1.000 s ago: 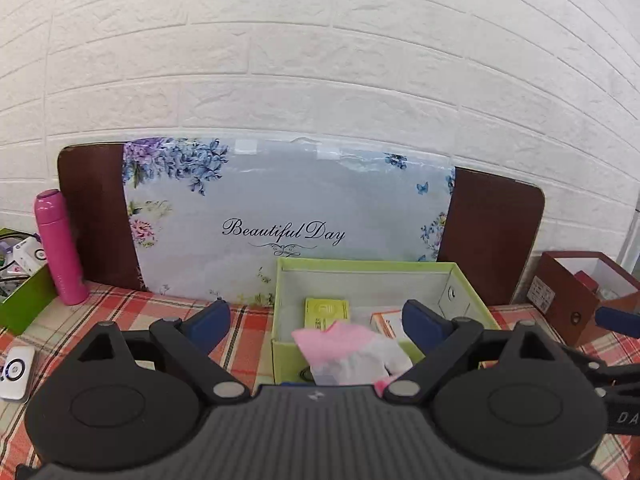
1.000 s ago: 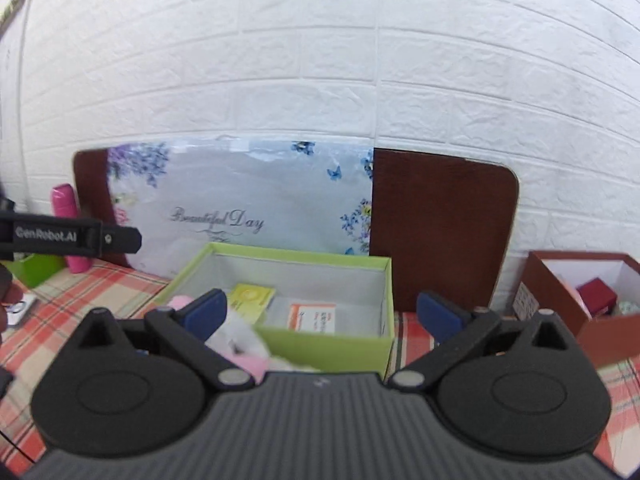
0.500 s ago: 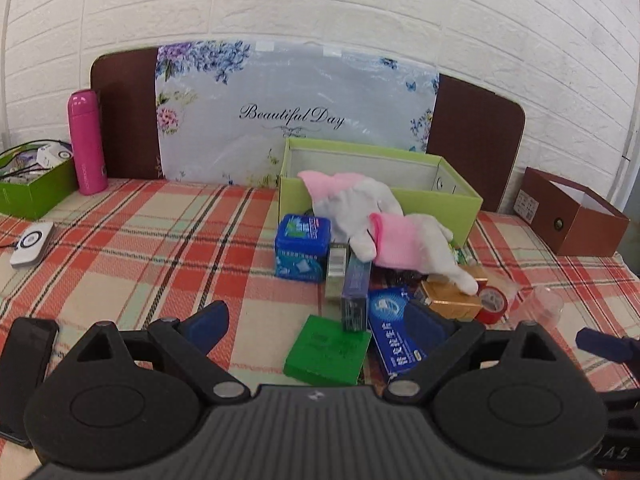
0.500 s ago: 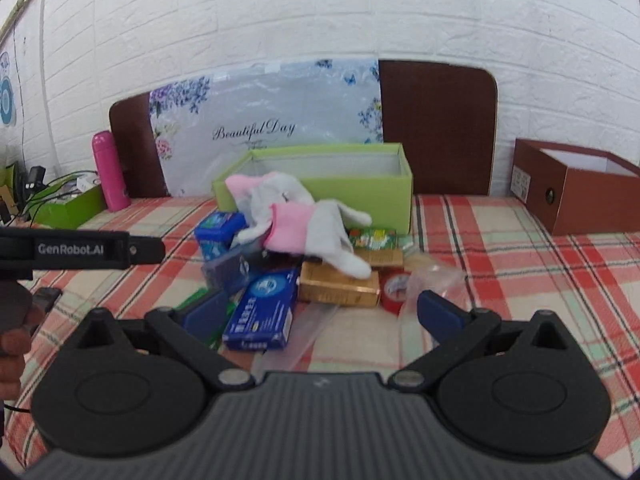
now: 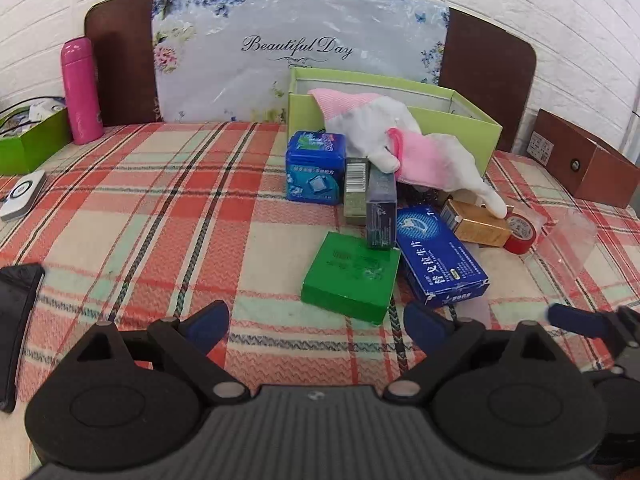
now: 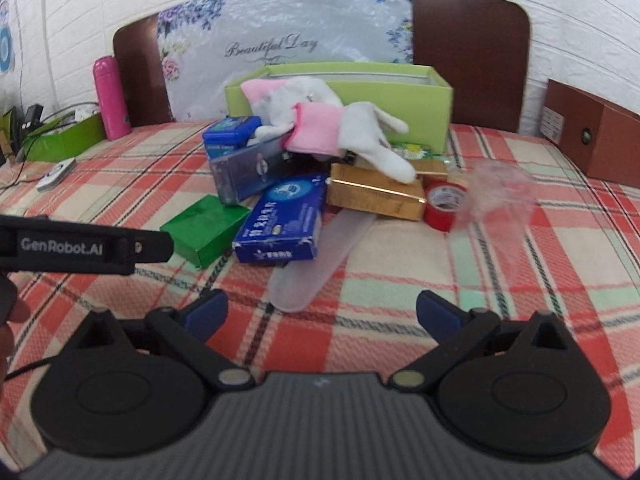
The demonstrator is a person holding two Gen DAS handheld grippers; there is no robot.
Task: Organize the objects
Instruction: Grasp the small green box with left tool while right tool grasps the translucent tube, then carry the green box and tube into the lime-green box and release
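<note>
A plaid tablecloth [image 5: 168,216] fills the frame. At upper centre an open lime-green box [image 5: 460,120] stands before a floral "Beautiful Day" board [image 5: 296,48]. Pink-and-white gloves [image 5: 404,148] drape from its front wall onto a pile: a blue tin [image 5: 316,168], a blue carton [image 5: 440,260], a green box [image 5: 352,276], a gold box [image 6: 376,196] and red tape [image 6: 444,204]. A pink bottle [image 5: 80,92] stands at upper left. At the bottom, the left gripper [image 5: 316,322] and the right gripper [image 6: 322,312] both gape wide, holding nothing.

Bare cloth [image 5: 160,220] left of pile [image 5: 384,216]
</note>
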